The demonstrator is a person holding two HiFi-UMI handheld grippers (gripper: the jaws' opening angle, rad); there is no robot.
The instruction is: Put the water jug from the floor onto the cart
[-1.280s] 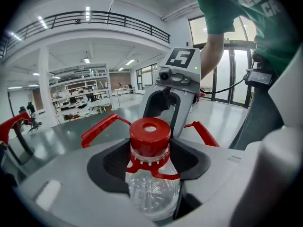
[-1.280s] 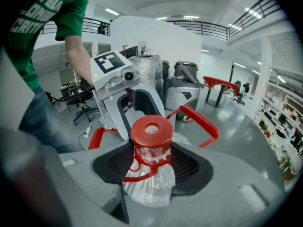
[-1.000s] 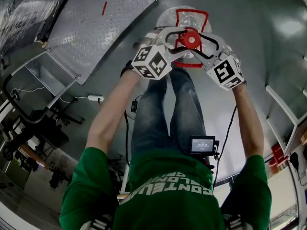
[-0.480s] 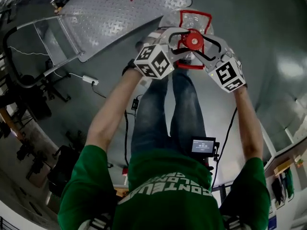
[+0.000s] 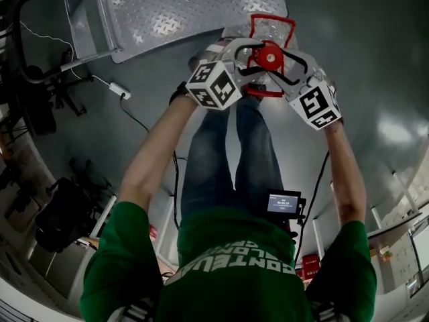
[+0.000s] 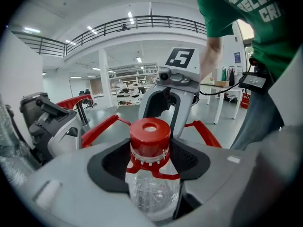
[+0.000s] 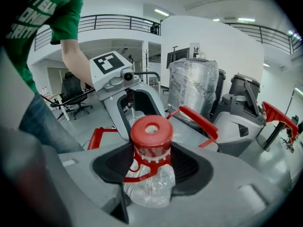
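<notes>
Firmly, left gripper (image 5: 253,58) and right gripper (image 5: 281,62) clamp jug (image 5: 271,29) near cart (image 5: 181,11) edge.

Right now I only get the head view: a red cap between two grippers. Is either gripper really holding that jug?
Observer: Yes. The left gripper view shows the left gripper closed on the water jug, round its clear neck just under the red cap.
Operator: And the other one?
Observer: Same: the right gripper clamps that neck from the opposite side.
Operator: Anything beyond them?
Observer: A tall plastic-wrapped stack stands behind, in the right gripper view.
</notes>
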